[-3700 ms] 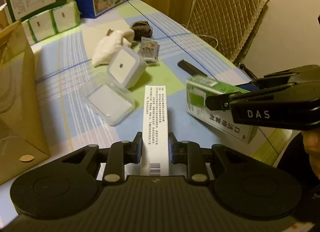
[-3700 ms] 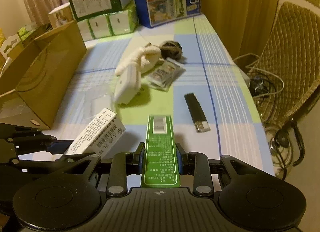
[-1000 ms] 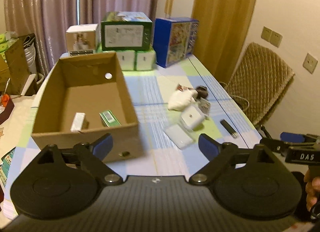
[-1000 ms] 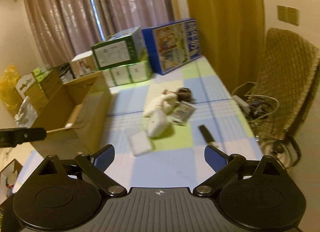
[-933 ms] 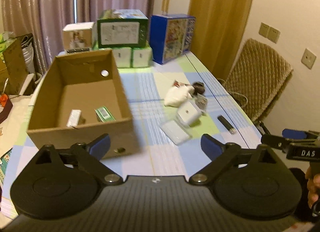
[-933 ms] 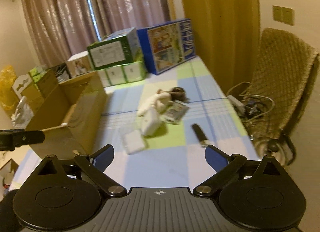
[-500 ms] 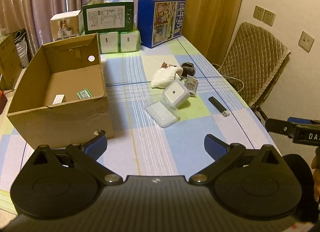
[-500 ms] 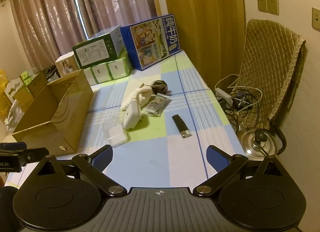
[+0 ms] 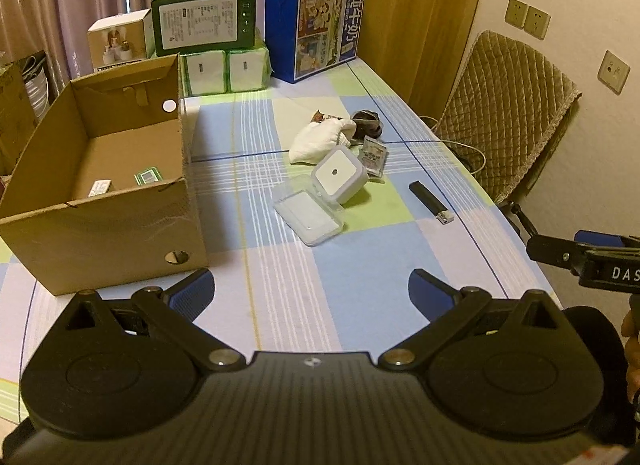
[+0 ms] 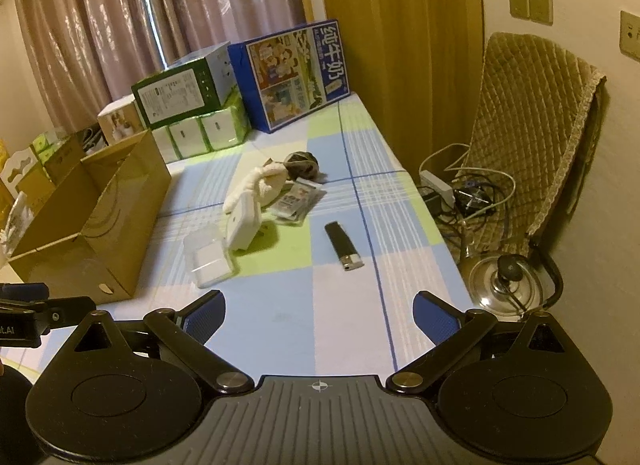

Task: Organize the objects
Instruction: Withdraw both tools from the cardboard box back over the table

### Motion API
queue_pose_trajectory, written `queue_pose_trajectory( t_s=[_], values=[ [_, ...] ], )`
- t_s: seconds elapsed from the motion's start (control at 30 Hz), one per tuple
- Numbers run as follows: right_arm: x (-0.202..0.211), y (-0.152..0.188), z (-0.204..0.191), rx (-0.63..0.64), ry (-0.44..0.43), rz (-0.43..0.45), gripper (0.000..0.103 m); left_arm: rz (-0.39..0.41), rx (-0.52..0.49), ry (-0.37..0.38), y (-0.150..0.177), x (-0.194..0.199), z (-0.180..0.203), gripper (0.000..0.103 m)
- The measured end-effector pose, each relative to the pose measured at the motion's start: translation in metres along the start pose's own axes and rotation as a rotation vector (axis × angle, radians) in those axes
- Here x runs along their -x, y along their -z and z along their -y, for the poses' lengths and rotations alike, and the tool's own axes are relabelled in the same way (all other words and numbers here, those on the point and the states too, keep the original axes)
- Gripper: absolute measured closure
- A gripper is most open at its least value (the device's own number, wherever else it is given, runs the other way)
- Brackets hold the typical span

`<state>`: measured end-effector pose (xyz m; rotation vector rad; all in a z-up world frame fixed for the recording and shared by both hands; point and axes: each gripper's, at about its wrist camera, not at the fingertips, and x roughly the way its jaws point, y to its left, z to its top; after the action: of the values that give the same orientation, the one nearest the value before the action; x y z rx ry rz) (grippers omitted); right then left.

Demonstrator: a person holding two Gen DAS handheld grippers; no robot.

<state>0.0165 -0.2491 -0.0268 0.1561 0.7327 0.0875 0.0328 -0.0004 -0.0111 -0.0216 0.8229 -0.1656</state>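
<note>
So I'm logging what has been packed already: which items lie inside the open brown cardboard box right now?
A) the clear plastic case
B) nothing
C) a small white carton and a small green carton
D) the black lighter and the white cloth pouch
C: the left wrist view shows a small white carton and a small green carton on the floor of the open brown cardboard box.

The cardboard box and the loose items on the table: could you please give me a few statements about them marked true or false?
1. The cardboard box holds two small packages. True.
2. The left gripper grips a white carton. False: its jaws are open and empty.
3. The black lighter lies inside the box. False: it lies on the tablecloth, apart from the box.
4. The white square device leans over the clear plastic case. True.
5. The right gripper is open. True.
</note>
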Motion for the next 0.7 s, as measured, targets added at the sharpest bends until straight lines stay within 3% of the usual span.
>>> queue_pose_trajectory(
  t_s=[0.37, 0.53, 0.7],
  values=[
    [-0.033, -0.009, 0.010, 0.042, 0.009, -0.037, 0.006, -0.008, 0.023, -0.016, -0.010, -0.032, 0.006, 0.002],
    [-0.060, -0.017, 0.022, 0.070, 0.015, -0.075, 0.023, -0.019, 0.038, -0.033, -0.016, -0.056, 0.008, 0.002],
    [-0.090, -0.027, 0.028, 0.097, 0.005, -0.110, 0.033, -0.018, 0.051, -0.057, -0.021, -0.082, 0.008, 0.002]
  ],
)
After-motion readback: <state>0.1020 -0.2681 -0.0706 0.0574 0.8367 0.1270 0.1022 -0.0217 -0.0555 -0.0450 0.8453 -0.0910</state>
